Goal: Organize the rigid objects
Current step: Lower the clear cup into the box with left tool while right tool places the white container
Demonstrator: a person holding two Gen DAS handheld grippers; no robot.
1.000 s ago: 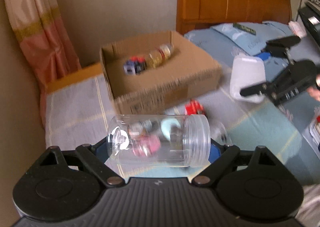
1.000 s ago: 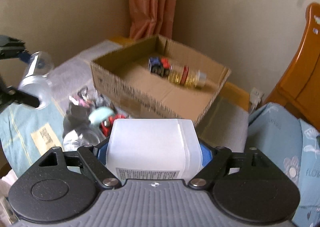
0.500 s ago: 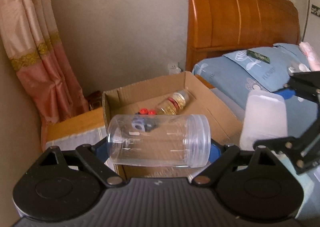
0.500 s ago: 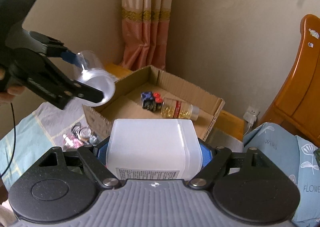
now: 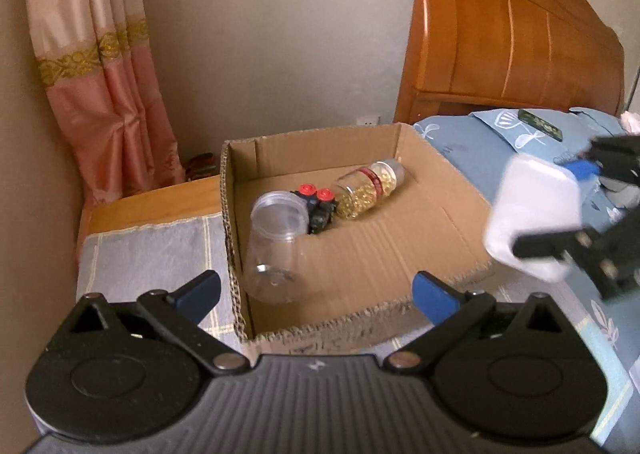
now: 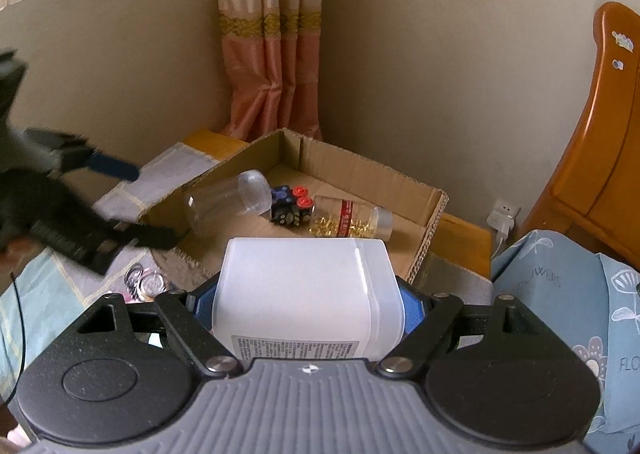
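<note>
Cardboard box (image 5: pixel 436 238): collecting clear jar (image 5: pixel 276 250), capsule bottle (image 5: pixel 366 190). Left gripper (image 5: pixel 316 290) opening, empty; right gripper (image 6: pixel 306 302) pinching white container (image 6: pixel 304 298), apparently next in.

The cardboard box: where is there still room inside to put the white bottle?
Inside the cardboard box, the bare floor near the right wall and front edge is free. The back left is crowded: the clear jar, the small toy with red wheels and the capsule bottle lie together there. The white bottle sits in the right gripper.
</note>
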